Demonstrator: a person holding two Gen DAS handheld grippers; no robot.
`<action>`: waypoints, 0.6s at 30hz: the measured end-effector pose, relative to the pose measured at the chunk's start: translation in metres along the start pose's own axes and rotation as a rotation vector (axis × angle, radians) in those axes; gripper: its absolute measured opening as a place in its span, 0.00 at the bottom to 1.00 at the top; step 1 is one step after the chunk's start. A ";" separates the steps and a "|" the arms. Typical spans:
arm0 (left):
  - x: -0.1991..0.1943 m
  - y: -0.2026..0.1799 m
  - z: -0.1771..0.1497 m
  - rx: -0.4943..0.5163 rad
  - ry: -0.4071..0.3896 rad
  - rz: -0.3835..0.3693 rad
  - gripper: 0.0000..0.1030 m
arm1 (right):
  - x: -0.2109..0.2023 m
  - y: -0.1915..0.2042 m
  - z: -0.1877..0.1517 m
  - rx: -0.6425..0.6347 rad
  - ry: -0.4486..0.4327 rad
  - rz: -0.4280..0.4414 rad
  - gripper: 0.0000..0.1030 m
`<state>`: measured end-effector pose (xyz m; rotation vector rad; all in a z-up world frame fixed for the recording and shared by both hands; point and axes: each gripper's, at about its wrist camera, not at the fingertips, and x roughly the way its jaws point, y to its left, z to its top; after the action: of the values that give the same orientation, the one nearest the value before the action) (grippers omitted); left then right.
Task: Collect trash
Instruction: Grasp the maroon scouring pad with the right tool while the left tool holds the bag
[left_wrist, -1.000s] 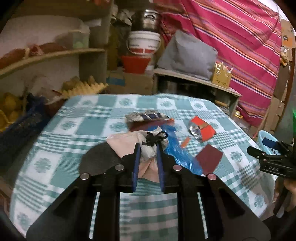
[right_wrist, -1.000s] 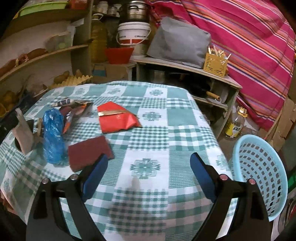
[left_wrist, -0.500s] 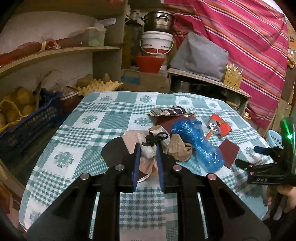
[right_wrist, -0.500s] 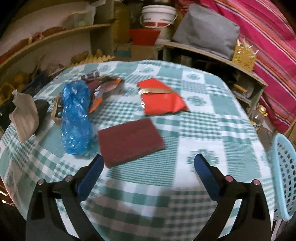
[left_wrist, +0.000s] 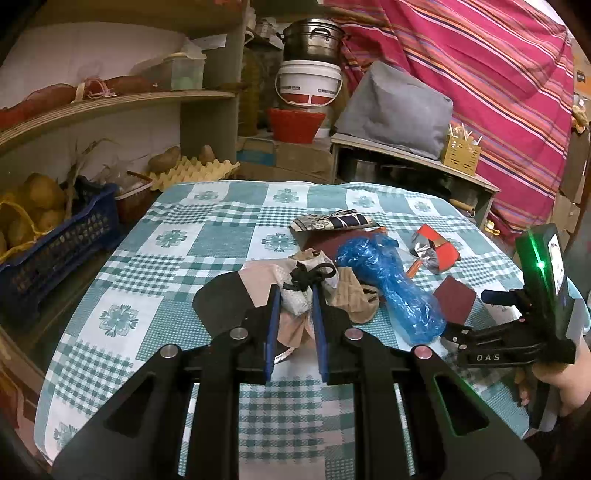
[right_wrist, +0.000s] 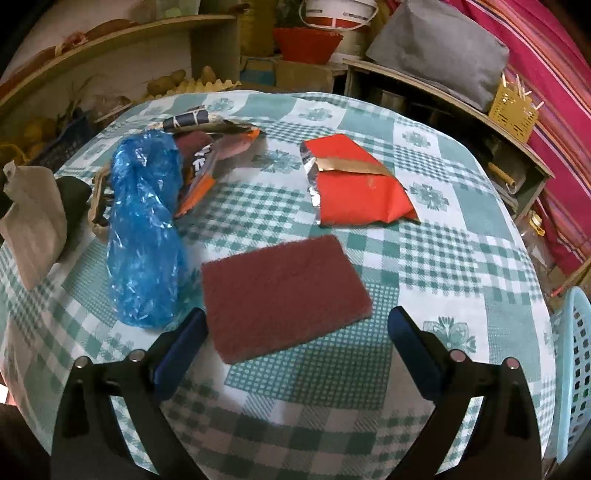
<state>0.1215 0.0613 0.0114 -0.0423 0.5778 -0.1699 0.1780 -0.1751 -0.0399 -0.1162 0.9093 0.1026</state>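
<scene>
Closer now: your right gripper (right_wrist: 293, 334) has come in, wide open, and the pad (right_wrist: 284, 295) lies flat on the surface (right_wrist: 461, 258) just ahead between its fingers, long axis crosswise. Left gripper (left_wrist: 294, 299) clamps the bag (left_wrist: 295, 301).

One crumpled blue plastic bag (right_wrist: 142, 236), one flat maroon scouring pad (right_wrist: 284, 291), one red foil wrapper (right_wrist: 354, 190), one light-blue plastic basket (right_wrist: 576, 373).
</scene>
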 end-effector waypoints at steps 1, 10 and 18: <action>0.000 0.000 0.000 0.000 0.000 0.000 0.15 | 0.000 0.000 0.000 -0.001 -0.001 0.006 0.92; 0.000 0.001 0.000 -0.003 0.000 -0.002 0.15 | -0.010 -0.003 -0.003 -0.020 -0.030 0.049 0.81; -0.003 -0.010 0.004 0.002 -0.003 -0.010 0.14 | -0.054 -0.043 -0.006 0.029 -0.106 0.000 0.81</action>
<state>0.1197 0.0514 0.0167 -0.0433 0.5744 -0.1799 0.1460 -0.2206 0.0011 -0.0826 0.8043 0.0946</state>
